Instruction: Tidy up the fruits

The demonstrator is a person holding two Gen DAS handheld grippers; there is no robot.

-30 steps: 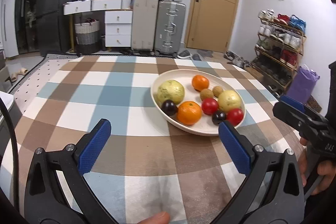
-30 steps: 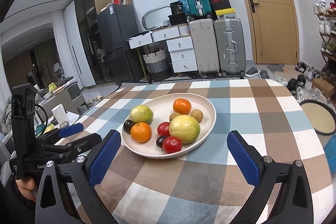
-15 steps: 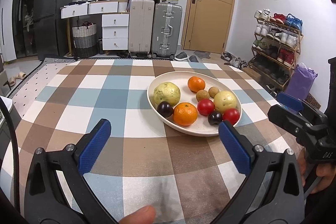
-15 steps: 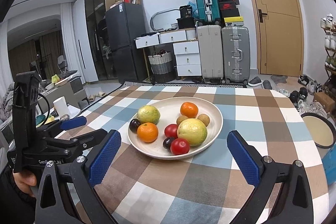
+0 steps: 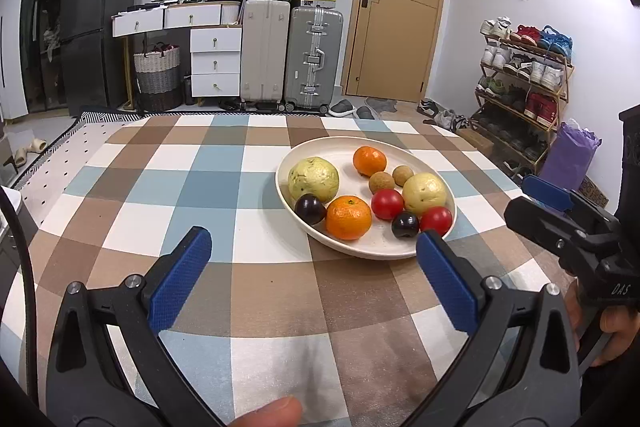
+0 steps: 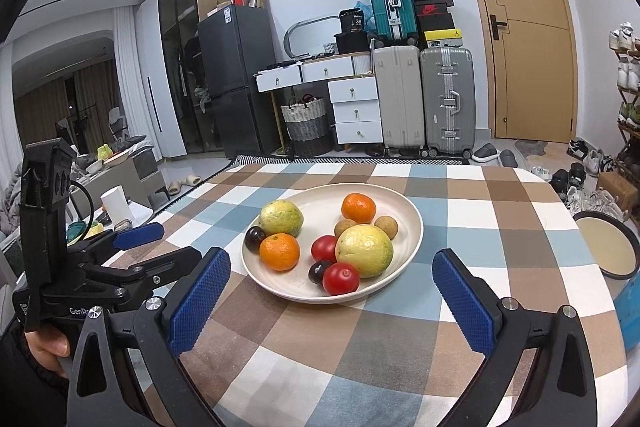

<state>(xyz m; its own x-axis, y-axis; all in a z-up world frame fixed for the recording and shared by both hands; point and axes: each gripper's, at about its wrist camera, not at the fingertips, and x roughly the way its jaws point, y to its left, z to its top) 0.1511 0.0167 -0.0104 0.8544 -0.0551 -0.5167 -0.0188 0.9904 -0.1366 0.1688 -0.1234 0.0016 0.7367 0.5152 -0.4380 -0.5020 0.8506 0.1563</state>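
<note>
Both tools hang above the checked counter [image 5: 168, 187] with nothing held. The left hand-held gripper [image 5: 312, 267] has its blue pads spread wide, and the right hand-held gripper [image 6: 330, 287] is just as wide apart. Neither touches anything.

All the fruit sits together in one cream plate [image 6: 408, 203] near the middle of the counter. It holds two pale green guavas [image 6: 364, 250], two oranges [image 6: 279, 251], two red tomatoes [image 6: 341, 278], two dark plums [image 6: 254, 237] and two small brown longans [image 6: 387, 227]. The pieces lie crowded and mixed by kind, several touching their neighbours.

The risks, as I judge them, come from that crowding. Round fruit rolls easily, so pads closing on one piece may nudge the one beside it over the shallow rim and across the cloth. The front tomato and plum lie close to the near edge and would go first. The tomatoes and plums look soft, so a hard squeeze could bruise or split them. The small longans sit tucked between bigger fruit, where wide pads may catch two things at once. The two tools approach the same plate from either side and could knock together.
</note>
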